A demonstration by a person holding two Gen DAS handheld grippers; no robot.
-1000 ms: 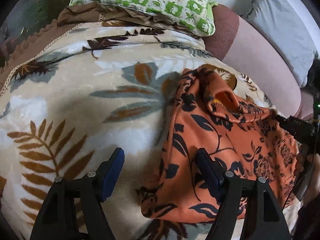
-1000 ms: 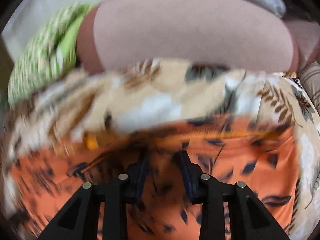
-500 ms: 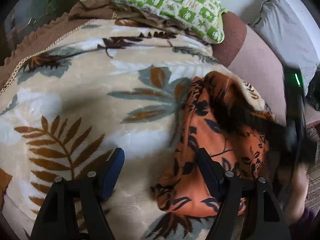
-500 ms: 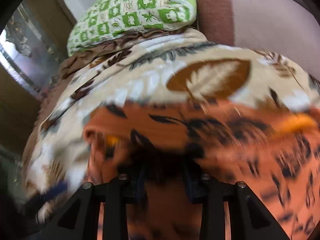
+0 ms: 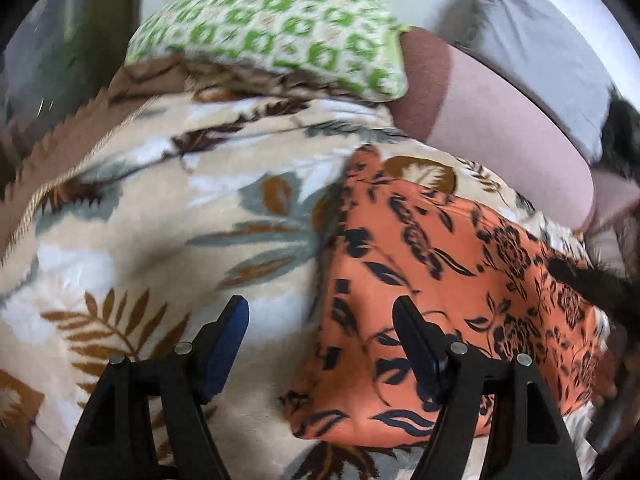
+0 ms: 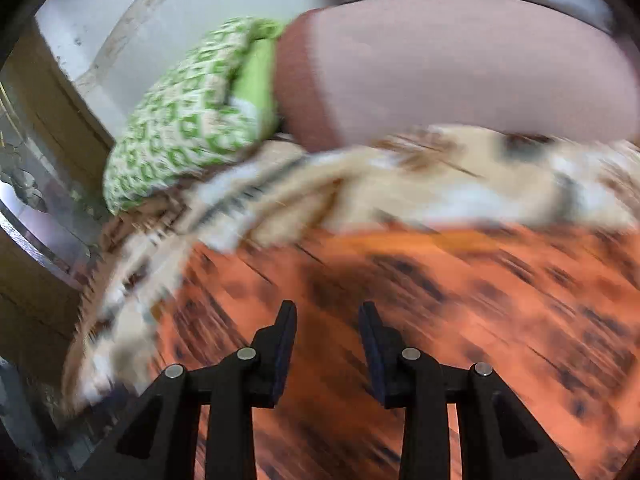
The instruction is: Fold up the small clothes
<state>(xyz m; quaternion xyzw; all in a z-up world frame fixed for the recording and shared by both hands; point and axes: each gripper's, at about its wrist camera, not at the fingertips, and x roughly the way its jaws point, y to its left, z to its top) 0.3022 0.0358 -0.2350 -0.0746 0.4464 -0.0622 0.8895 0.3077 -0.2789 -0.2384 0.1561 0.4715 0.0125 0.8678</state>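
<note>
An orange garment with a dark floral print [image 5: 432, 288] lies folded flat on the leaf-patterned blanket [image 5: 168, 208]. My left gripper [image 5: 320, 308] hovers open over the garment's left edge, its right finger above the cloth and its left finger above the blanket, with nothing between them. In the right wrist view, which is badly blurred by motion, the same orange garment [image 6: 440, 300] fills the lower half. My right gripper [image 6: 328, 308] is just above it, its jaws a narrow gap apart and no cloth seen pinched between them.
A green and white patterned pillow [image 5: 280, 36] lies at the head of the blanket. A pinkish bolster [image 5: 492, 120] and grey bedding [image 5: 532, 44] run along the right. A dark blurred shape [image 5: 584, 284] crosses the garment's right edge.
The raised flap of the orange garment has come down flat. The right gripper swept fast across the cloth. The left gripper rose slightly and stayed open.
</note>
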